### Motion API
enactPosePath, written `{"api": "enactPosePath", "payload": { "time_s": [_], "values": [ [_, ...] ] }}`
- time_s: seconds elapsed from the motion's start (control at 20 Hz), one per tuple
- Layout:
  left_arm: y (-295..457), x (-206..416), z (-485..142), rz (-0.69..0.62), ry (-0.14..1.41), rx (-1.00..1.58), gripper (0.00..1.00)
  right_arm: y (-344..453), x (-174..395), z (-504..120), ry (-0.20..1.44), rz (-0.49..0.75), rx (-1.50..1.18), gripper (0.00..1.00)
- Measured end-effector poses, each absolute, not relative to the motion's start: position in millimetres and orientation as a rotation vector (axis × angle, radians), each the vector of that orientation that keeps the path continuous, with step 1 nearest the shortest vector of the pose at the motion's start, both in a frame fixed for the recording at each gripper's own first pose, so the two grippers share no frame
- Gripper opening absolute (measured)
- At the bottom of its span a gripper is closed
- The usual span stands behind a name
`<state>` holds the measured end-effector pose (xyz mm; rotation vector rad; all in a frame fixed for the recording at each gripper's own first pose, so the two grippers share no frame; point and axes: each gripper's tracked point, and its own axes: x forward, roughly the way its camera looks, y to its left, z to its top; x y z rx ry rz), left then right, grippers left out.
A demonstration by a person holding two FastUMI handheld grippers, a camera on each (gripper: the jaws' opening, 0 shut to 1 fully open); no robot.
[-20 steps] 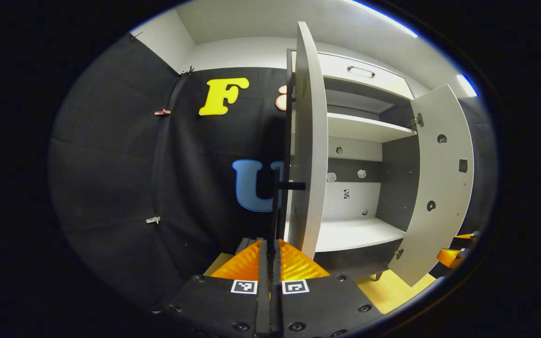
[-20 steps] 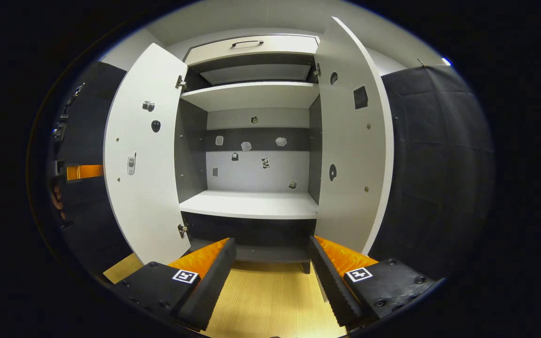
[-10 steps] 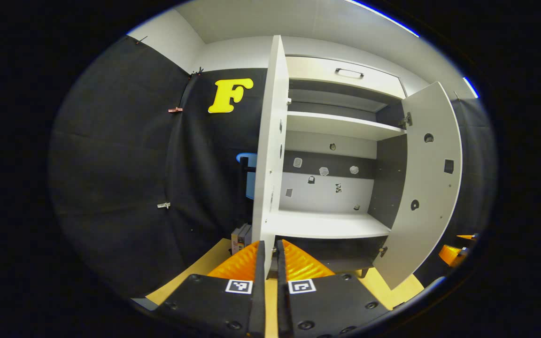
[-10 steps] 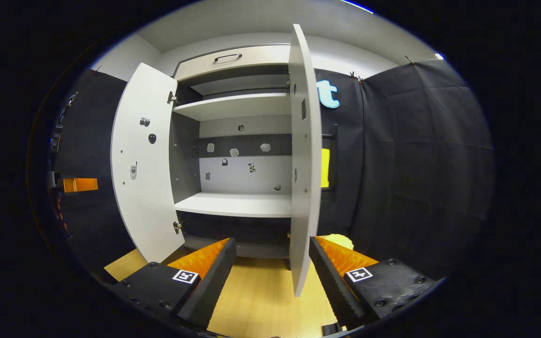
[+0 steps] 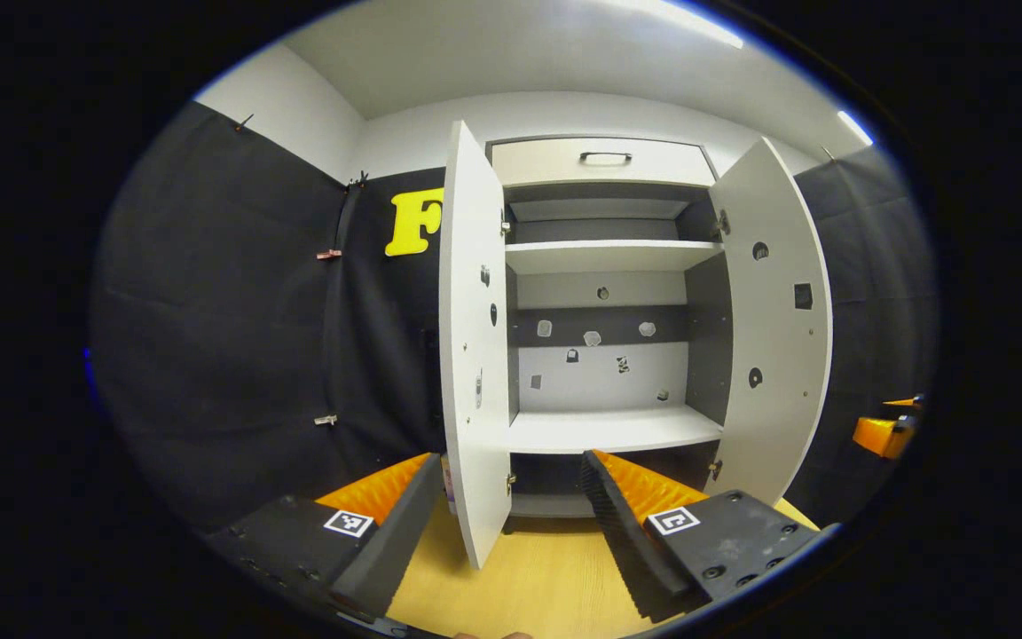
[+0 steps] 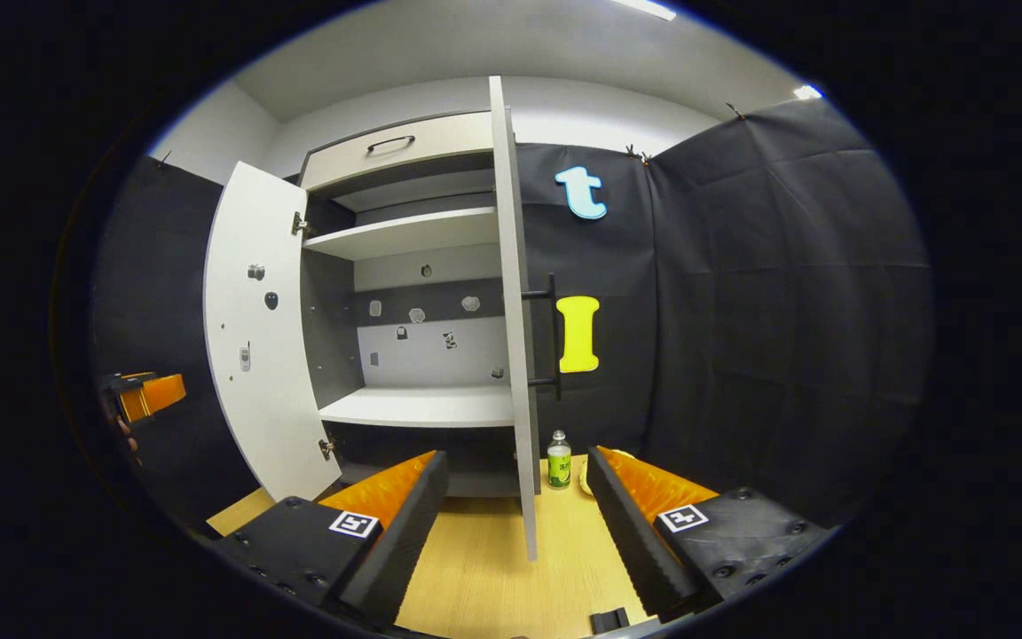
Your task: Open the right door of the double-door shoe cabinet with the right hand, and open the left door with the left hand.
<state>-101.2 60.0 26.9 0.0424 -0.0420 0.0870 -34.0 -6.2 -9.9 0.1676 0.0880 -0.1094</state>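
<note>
Both doors of the shoe cabinet [image 5: 604,293] stand swung wide, and I read the opening job as done, with both of my tools hanging back in front of it. In the left gripper view the left door [image 5: 474,355] juts out toward me with its inner face partly showing, and the right door [image 5: 773,319] is folded outward on the far side. In the right gripper view that right door [image 6: 515,311] comes at me edge-on, its dark bar handle [image 6: 551,337] on the outer face, while the left door [image 6: 254,337] shows its inner face. The interior shows two pale shelves and a dark back band; a closed drawer with a handle [image 5: 605,158] sits above.

My left gripper [image 5: 507,524] has its fingers spread wide, gripping nothing. My right gripper [image 6: 515,524] is likewise parted and empty; the right door's bottom edge shows between its fingers, but I judge it to be farther off, not touched.

To my eye nothing is left but to draw both tools clear without knocking a door edge.

The cabinet stands on a light wooden floor [image 6: 493,577], against a pale back wall, with black cloth hung on either side. A small green-labelled bottle [image 6: 559,461] sits on the floor just beside the right door's lower edge, something pale next to it that I cannot make out.
</note>
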Motion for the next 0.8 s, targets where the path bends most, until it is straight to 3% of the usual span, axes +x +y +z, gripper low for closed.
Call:
{"api": "enactPosePath", "payload": {
  "time_s": [0.3,0.8],
  "values": [
    [59.2,-92.4,12.0,0.037,-0.037,0.022,0.96,-5.8,-46.5,-38.6,0.144,-0.178,0.170,0.98],
    [75.5,-80.7,-1.3,0.026,-0.022,0.021,0.96,21.4,-30.5,-25.8,0.109,-0.152,0.122,0.98]
  ]
}}
